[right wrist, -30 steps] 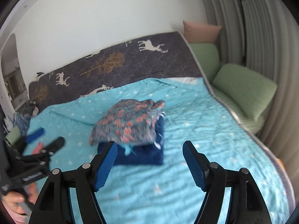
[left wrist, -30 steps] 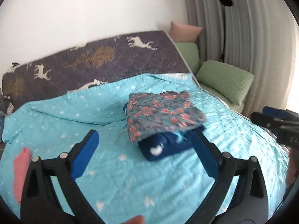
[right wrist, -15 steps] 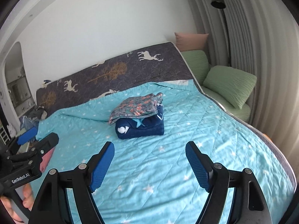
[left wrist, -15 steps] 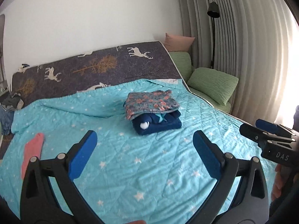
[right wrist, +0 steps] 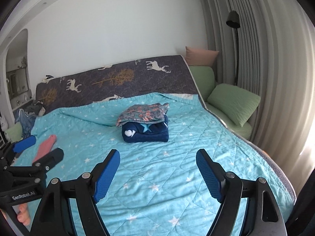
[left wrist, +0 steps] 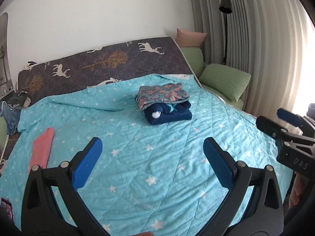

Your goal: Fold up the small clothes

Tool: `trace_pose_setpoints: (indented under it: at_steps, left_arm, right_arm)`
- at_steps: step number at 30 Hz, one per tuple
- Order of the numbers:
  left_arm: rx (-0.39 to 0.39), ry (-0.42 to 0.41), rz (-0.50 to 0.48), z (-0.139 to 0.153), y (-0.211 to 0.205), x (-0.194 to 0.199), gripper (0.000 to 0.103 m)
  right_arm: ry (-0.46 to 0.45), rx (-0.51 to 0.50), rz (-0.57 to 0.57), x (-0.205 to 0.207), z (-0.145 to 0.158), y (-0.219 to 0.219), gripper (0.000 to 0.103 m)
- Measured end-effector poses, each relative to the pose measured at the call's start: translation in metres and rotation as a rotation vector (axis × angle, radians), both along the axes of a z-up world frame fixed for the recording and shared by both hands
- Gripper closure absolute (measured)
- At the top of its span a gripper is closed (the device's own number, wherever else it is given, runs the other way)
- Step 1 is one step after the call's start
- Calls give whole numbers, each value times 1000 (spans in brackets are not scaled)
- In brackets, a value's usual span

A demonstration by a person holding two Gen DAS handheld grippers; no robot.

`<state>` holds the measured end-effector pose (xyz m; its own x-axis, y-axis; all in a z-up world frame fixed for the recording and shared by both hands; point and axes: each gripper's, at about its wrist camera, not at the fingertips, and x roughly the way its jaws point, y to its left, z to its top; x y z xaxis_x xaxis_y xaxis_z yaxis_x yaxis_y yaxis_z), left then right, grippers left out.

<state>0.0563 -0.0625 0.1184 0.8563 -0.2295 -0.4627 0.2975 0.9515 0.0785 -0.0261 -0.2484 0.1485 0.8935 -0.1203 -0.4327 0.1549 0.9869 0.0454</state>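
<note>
1. The left claw (left wrist: 152, 160) is spread wide, holding nothing.
2. The right claw (right wrist: 157, 174) is likewise spread and empty.
3. The folded stack (right wrist: 144, 123) lies mid-frame on the bed (right wrist: 177, 167), long axis left-right.
4. A pink garment (left wrist: 42, 150) lies at left, long axis running up-frame.

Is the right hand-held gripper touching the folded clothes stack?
Apart. In the right wrist view the right hand-held gripper stands open and empty, with a wide stretch of bare teal quilt between its pads and the folded clothes stack.
</note>
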Motion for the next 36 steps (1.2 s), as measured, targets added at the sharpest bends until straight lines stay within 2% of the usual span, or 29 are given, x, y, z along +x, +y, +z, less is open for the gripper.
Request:
trace_pose_setpoints:
  at_steps: [4,17,36]
  left_arm:
    - [8,0,14,-1,2,-6,1]
    - [7,86,-4,-16,-4,-7,1]
    - [11,112,-58,-20,-11,-10,1]
  right_arm:
    - [-15,-36,8,-8,2,10,20]
    - [21,-25,20,-15,-5,11,19]
    - [61,-18,5,-9,-16,5,19]
